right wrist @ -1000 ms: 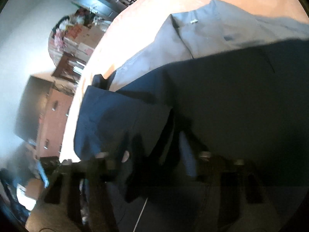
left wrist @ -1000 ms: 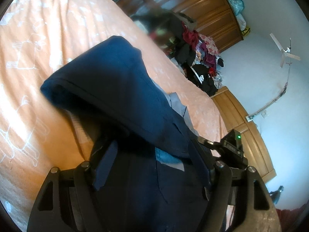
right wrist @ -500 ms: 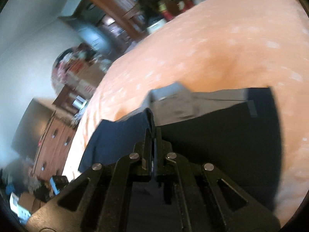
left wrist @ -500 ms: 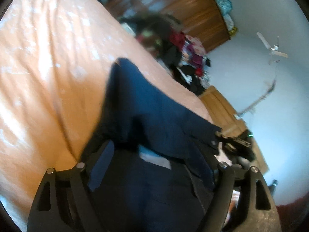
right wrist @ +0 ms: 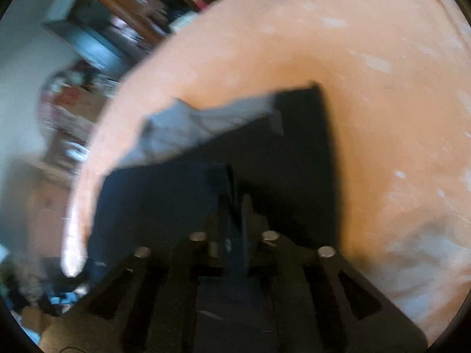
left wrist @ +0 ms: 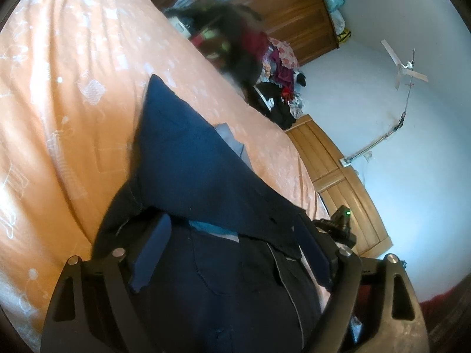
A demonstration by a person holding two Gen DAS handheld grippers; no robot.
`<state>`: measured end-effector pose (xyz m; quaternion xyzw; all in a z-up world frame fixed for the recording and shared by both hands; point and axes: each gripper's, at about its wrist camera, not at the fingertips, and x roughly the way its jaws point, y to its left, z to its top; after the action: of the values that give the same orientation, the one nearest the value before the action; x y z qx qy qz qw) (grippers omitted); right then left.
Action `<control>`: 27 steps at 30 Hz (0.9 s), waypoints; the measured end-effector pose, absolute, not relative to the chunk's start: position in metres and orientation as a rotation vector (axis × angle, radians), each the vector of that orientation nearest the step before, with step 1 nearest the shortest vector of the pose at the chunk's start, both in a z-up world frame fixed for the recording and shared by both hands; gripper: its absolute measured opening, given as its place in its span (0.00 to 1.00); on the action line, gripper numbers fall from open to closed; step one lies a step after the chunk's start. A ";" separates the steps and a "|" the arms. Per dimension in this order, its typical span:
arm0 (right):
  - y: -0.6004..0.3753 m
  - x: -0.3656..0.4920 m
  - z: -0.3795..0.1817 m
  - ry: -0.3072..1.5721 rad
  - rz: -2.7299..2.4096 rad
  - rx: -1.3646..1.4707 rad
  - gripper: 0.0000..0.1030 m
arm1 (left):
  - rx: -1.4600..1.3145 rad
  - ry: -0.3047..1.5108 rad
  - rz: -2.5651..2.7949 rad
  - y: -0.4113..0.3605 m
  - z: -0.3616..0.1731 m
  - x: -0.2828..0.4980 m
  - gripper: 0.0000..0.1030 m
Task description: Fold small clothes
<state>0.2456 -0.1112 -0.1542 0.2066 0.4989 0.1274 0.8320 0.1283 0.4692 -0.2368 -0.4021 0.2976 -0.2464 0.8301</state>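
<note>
Navy garment (left wrist: 188,158) apparently lengthwise across bed (left wrist: 59,88)

The left gripper (left wrist: 232,253) has its jaws spread wide, the two black fingers standing far apart at the lower corners of its own view, with dark cloth lying between and over them. Whether either pad presses on that cloth cannot be told. The right gripper (right wrist: 235,206) has its jaws drawn together, the fingers nearly parallel with only a thin slit between the tips, pinched on a fold of dark fabric. Its view is blurred.
</note>
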 end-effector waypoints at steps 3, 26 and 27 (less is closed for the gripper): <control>-0.125 0.236 -0.142 1.007 0.153 0.353 0.31 | -0.805 0.655 -0.517 0.460 -0.216 0.122 0.84; -0.127 0.138 -0.167 1.059 0.354 0.284 0.47 | -0.294 0.863 -0.036 0.485 -0.179 0.116 0.53; -0.127 0.133 -0.169 1.065 0.345 0.287 0.52 | -0.250 0.853 -0.092 0.467 -0.172 0.113 0.58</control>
<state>0.1334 -0.1273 -0.1693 0.1358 0.5034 0.1629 0.8376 0.1130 0.4673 -0.1722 -0.1211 0.4123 -0.0445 0.9019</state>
